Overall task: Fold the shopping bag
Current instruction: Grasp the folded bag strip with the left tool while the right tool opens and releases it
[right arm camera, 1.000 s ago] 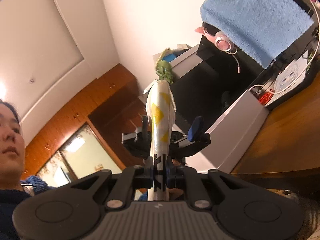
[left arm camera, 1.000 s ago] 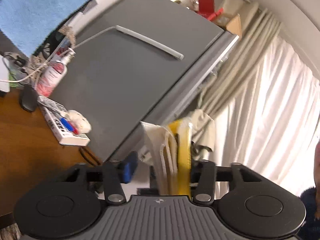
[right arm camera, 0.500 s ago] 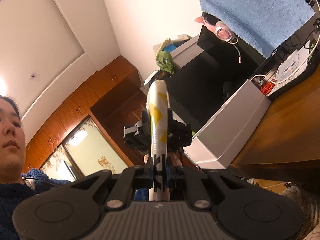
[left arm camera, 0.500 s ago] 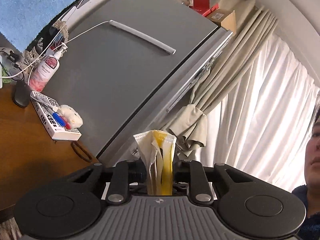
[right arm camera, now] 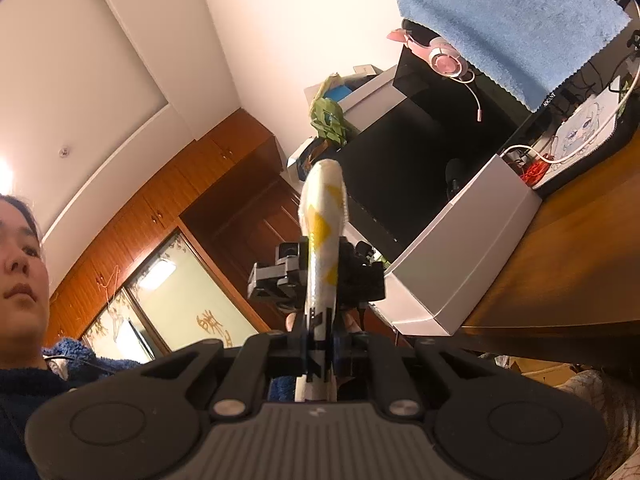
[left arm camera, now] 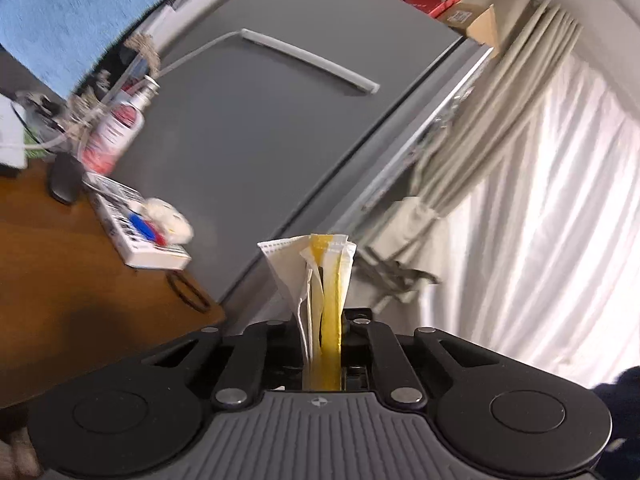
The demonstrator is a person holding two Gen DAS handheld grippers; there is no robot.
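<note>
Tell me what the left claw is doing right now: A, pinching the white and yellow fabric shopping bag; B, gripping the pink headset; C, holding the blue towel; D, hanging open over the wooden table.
A: the left claw is shut on the white and yellow fabric shopping bag, whose bunched layers stand up between its fingers.

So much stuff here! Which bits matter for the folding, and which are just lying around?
In use:
shopping bag
left gripper
right gripper

Lying about:
blue towel
pink headset
pump bottle
grey fridge
curtain
</note>
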